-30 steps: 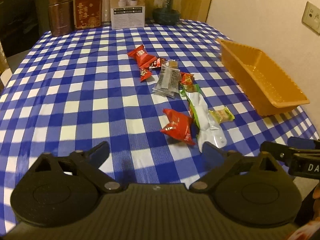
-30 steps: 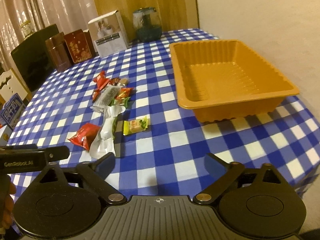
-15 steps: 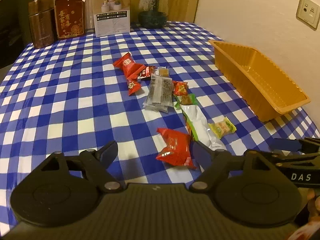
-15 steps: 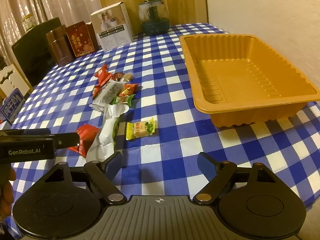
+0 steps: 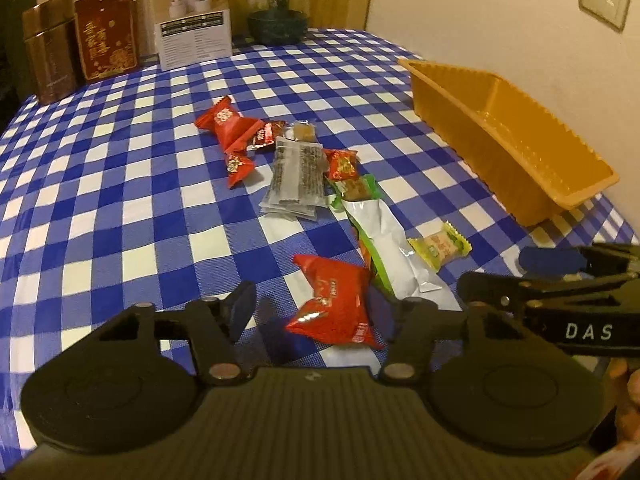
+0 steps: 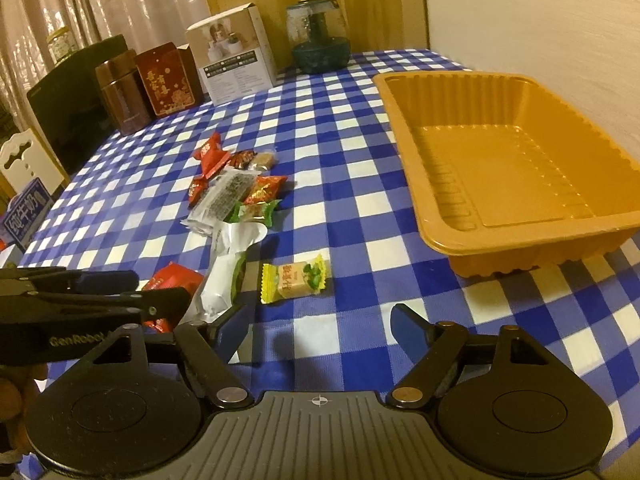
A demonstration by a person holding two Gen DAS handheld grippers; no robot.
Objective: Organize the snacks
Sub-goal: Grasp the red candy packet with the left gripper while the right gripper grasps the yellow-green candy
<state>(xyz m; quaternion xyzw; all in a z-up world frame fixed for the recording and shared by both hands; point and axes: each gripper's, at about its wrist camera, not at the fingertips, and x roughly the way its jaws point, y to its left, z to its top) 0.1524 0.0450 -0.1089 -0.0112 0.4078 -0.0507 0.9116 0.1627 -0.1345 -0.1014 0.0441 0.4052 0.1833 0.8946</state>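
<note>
1. The left gripper has come forward and down over the last second, and the puffy red foil snack packet, which lay ahead of its fingers a second ago, now sits between them. Its jaws are closing: the right-hand pad looks to be at the packet's edge, while a gap of cloth still shows on the other side, so nothing is clamped yet.

2. The right gripper has also moved in. The small yellow-and-green wrapped candy, formerly well ahead, now lies just beyond its fingertips, slightly left of centre. Its jaws are closing a little but stand wide apart with only blue-and-white checked tablecloth between them; it holds nothing.

3. The long white-and-green crinkled wrapper lies between the two targets, touching the red packet's far right corner, so the left pads may catch it too.

4. The other snacks remain in a loose cluster further ahead of the left gripper.

5. The ribbed orange plastic tray is empty, ahead and to the right of the right gripper. My reading: both hands are starting first picks, and no sorting has been done.
</note>
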